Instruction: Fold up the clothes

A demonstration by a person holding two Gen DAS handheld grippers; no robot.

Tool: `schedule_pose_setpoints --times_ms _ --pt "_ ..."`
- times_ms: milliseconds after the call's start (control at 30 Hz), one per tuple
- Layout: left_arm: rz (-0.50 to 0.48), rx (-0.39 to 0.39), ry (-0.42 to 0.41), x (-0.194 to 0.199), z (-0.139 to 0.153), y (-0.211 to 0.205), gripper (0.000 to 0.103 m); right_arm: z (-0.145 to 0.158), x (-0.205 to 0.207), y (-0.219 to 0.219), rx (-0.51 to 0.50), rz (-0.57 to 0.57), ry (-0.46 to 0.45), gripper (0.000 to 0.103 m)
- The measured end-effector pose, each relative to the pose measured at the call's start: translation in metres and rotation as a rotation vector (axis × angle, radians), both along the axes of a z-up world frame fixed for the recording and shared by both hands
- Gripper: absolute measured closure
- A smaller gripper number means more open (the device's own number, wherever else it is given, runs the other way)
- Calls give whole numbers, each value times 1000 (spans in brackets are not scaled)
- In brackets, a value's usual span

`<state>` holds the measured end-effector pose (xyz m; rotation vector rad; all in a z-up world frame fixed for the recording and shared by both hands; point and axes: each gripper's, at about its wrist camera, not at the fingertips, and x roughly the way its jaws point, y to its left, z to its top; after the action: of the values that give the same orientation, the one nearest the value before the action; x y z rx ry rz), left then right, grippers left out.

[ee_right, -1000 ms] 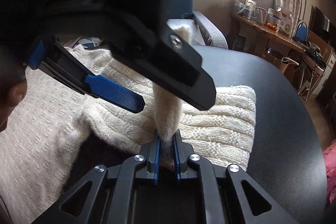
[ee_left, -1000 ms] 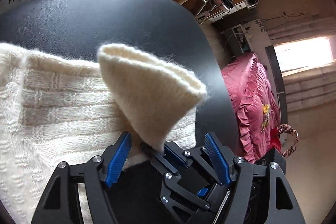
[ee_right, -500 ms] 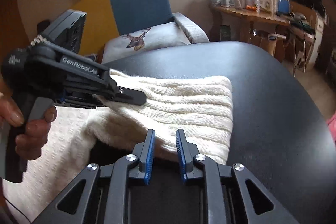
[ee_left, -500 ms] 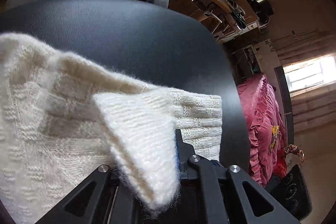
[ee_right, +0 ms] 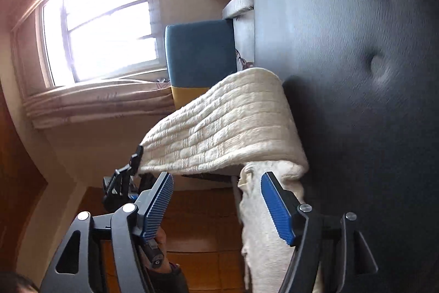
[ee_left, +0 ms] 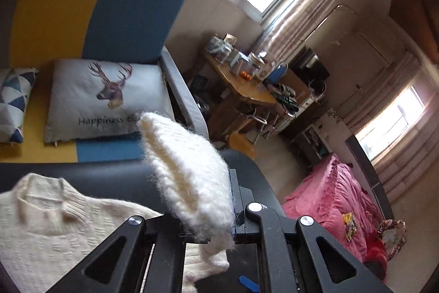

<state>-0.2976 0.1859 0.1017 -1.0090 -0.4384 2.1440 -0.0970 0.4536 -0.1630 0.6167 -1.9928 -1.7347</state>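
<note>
Left gripper (ee_left: 216, 213): fingers clamped on lifted edge of cream sweater (ee_left: 189, 177).
Right gripper (ee_right: 219, 208): fingers spread wide, empty.
Sweater body: draped over black desk (ee_right: 356, 45).

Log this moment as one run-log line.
left gripper: shut on sweater, hem lifted | right gripper: open, empty | sweater body on black table | fold underway

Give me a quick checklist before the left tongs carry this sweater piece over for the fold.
1. Left tongs shut on the knit: ok.
2. Lifted sweater flap off the black table: ok.
3. Right tongs open, holding nothing: ok.
4. Right tongs out of the flap's path: not ok, they sit just beneath it.
5. Neckline lying flat: ok.
6. How deep the knit sits in the left tongs: cannot tell, fabric hides the pads.
</note>
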Motion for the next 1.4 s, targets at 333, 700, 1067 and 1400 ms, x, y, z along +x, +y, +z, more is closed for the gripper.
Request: schedule_pose_setpoints --times_ms 333,700,1067,1400 --pt "187 75 41 24 3 -172 94 -14 -69 -103 -45 83 -88 15" --pt "290 -44 -196 33 -145 -259 94 3 -87 -128 195 70 -162 16" --pt "293 -26 -415 42 -232 -299 78 8 -76 -138 378 103 -203 16" --pt "243 -92 -122 39 -179 -282 93 19 -62 -146 585 109 -118 19"
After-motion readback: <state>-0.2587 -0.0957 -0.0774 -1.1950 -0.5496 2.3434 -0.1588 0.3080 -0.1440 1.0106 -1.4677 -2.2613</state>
